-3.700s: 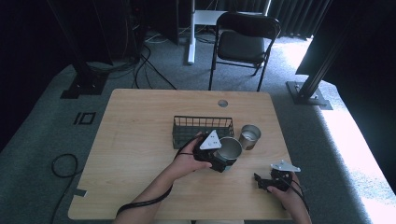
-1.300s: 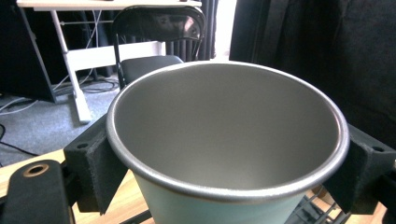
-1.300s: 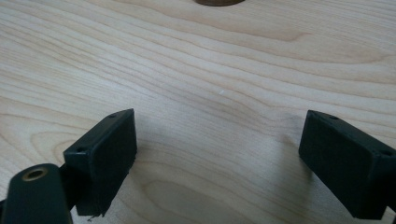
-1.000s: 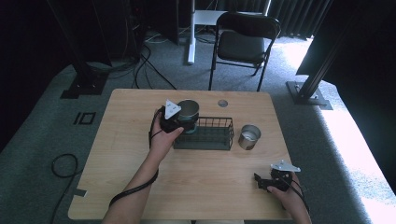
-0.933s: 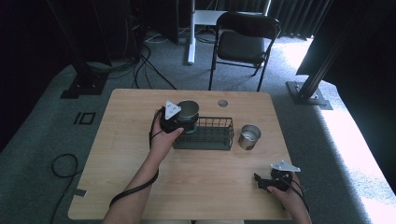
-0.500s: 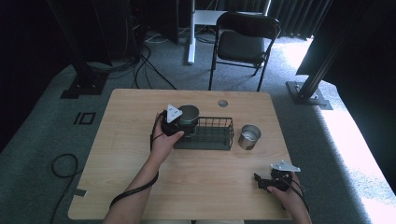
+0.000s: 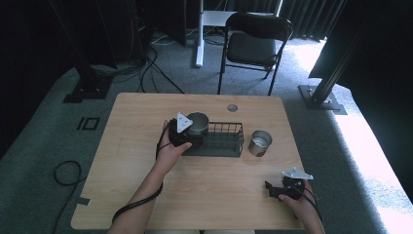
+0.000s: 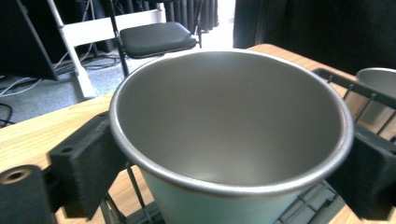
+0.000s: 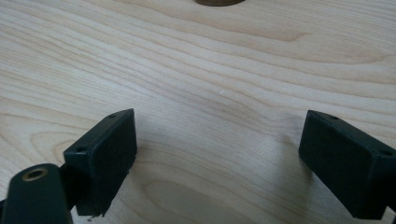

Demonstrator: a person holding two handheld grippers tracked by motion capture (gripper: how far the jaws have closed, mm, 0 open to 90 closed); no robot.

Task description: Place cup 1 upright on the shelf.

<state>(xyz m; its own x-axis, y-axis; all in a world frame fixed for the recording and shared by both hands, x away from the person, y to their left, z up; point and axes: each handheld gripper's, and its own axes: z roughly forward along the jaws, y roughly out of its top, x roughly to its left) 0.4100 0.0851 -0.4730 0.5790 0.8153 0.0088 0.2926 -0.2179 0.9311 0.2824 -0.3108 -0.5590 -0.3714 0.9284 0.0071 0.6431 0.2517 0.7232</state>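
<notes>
The left gripper (image 7: 191,132) is clasping an upright round steel cup (image 8: 229,135) (mouth upward) over the black wire basket's (image 7: 225,142) end; the right gripper (image 9: 224,158) is resting wide apart.

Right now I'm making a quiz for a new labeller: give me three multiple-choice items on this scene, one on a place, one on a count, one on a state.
1. Where is the held cup?
A. at the rack's left end
B. on the chair
C. by the right gripper

2. How many metal cups?
A. one
B. two
C. four

3. The right gripper is:
A. shut on a cup
B. open
C. shut on the rack

Key: A, the left gripper holds the cup at the rack's left end; B, a second cup stands right of the rack; B, the right gripper's jaws stand apart over the table.
</notes>
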